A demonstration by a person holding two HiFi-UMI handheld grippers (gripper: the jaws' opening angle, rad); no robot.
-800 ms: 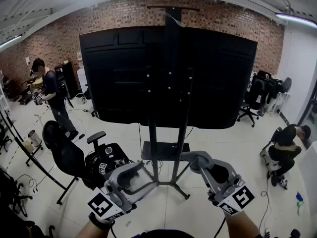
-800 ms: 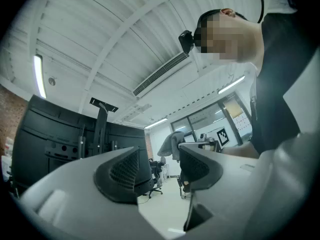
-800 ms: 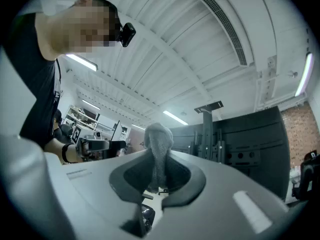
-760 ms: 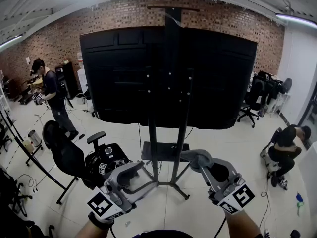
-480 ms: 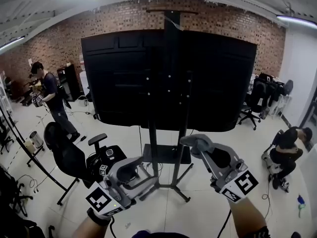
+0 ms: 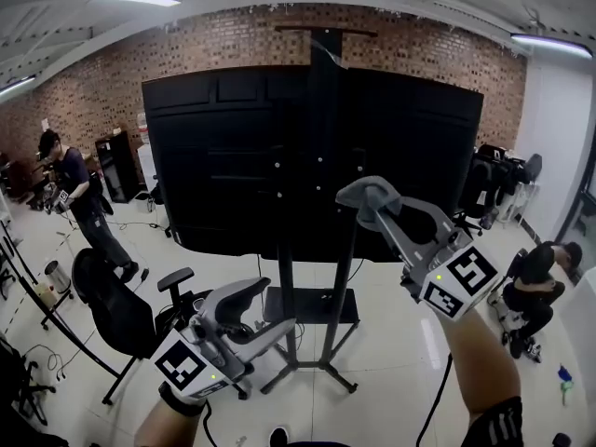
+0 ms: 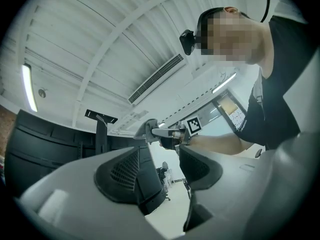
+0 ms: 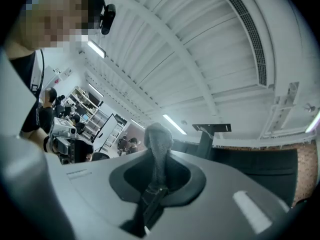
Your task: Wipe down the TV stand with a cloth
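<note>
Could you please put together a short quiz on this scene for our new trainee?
1. Multiple choice: what does the right gripper hold between its jaws?
A. a grey cloth
B. a spray bottle
C. nothing
2. True or false: the left gripper is shut on a second cloth.
3. Short answer: in the head view, which gripper is raised higher, up beside the TV stand's black post?

Key
1. A.
2. False: its jaws stand apart with nothing between them.
3. The right gripper.
</note>
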